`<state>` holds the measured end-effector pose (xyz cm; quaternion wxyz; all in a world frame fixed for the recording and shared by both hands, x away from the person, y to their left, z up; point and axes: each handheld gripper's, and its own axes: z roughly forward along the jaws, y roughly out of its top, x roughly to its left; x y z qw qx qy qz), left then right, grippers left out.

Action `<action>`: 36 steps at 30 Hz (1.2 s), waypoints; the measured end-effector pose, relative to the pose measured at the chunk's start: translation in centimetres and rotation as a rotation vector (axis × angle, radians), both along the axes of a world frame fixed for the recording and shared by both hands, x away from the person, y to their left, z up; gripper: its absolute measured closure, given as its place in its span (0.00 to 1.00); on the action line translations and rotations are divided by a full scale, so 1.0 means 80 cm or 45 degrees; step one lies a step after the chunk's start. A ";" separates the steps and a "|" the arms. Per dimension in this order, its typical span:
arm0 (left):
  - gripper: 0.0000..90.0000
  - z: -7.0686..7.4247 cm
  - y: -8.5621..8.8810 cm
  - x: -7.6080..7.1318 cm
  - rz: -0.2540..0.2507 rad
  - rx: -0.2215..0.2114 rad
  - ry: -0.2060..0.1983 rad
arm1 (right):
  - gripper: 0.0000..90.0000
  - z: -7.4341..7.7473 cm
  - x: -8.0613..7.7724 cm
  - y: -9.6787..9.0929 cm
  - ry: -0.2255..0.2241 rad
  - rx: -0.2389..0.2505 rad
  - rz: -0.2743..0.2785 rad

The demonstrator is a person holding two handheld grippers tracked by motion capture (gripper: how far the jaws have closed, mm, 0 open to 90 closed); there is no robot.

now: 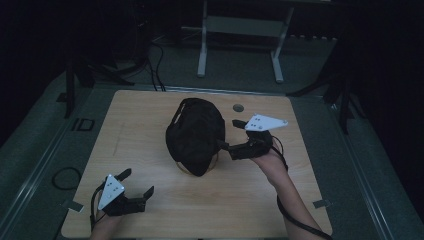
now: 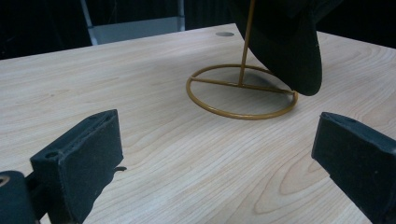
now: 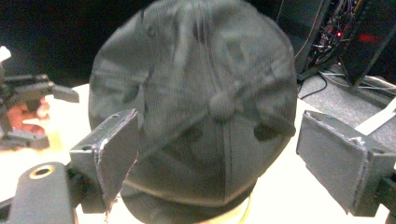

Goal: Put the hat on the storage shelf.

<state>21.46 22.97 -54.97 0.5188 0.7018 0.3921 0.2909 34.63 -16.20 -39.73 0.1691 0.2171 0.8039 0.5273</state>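
A black cap (image 1: 195, 135) hangs on a gold wire stand (image 1: 214, 161) in the middle of the wooden table (image 1: 145, 125). My right gripper (image 1: 230, 135) sits just to the right of the cap, open, with one jaw on each side of the cap's edge and no pad pressing on it. In the right gripper view the cap (image 3: 196, 93) stands close between and behind the spread jaws of that gripper (image 3: 224, 158). My left gripper (image 1: 136, 182) rests open near the front left corner. The left gripper (image 2: 217, 163) faces the stand's ring base (image 2: 233, 115) and the cap's brim (image 2: 289, 46), well short of both.
A small round hole (image 1: 238, 107) marks the table's far side. Behind the table stands a white metal frame (image 1: 202, 50). Cables lie on the floor at the left (image 1: 65, 177). Dark equipment with small lights stands at the far right (image 3: 350, 37).
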 end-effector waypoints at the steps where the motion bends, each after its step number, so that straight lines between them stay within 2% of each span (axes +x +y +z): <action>1: 0.03 0.000 0.000 -0.001 -0.002 0.001 -0.001 | 0.15 -0.006 -0.002 -0.004 -0.006 -0.014 0.001; 6: 0.03 0.001 0.000 -0.002 0.000 -0.007 -0.006 | 0.15 -0.017 -0.005 -0.010 0.012 -0.022 0.005; 10: 0.03 0.001 0.001 -0.001 -0.002 0.009 -0.015 | 0.15 -0.030 -0.009 -0.014 0.028 -0.029 0.008; 12: 0.03 0.000 0.002 0.000 -0.006 0.001 -0.014 | 0.15 -0.037 -0.012 -0.018 0.033 -0.016 0.017; 15: 0.03 0.001 0.003 -0.001 -0.001 0.004 -0.014 | 0.15 -0.054 -0.016 -0.025 0.055 -0.029 0.027; 21: 0.03 0.000 0.003 -0.001 -0.007 -0.007 -0.012 | 0.15 -0.073 -0.019 -0.033 0.071 -0.030 0.019; 23: 0.03 0.000 0.003 0.000 -0.015 -0.007 -0.014 | 0.15 -0.087 -0.021 -0.037 0.091 -0.023 0.045; 24: 0.03 0.000 0.004 0.000 -0.015 -0.005 -0.017 | 0.15 -0.087 -0.021 -0.037 0.091 -0.023 0.045; 25: 0.03 0.000 0.004 0.000 -0.012 -0.006 -0.014 | 0.15 -0.098 -0.023 -0.039 0.109 -0.023 0.064; 26: 0.03 -0.001 0.004 0.001 -0.013 -0.005 -0.014 | 0.15 -0.098 -0.023 -0.039 0.109 -0.023 0.064; 27: 0.03 -0.001 0.004 0.001 -0.012 -0.004 -0.011 | 0.15 -0.108 -0.025 -0.038 0.114 -0.042 0.077; 28: 0.03 -0.001 0.005 0.001 -0.012 -0.001 -0.011 | 0.15 -0.108 -0.025 -0.038 0.114 -0.042 0.077; 29: 0.03 -0.001 0.004 0.001 -0.013 0.001 -0.010 | 0.15 -0.118 -0.027 -0.038 0.125 -0.066 0.101; 36: 0.03 -0.002 0.003 0.001 -0.020 0.001 -0.007 | 0.15 -0.137 -0.032 -0.039 0.151 -0.078 0.146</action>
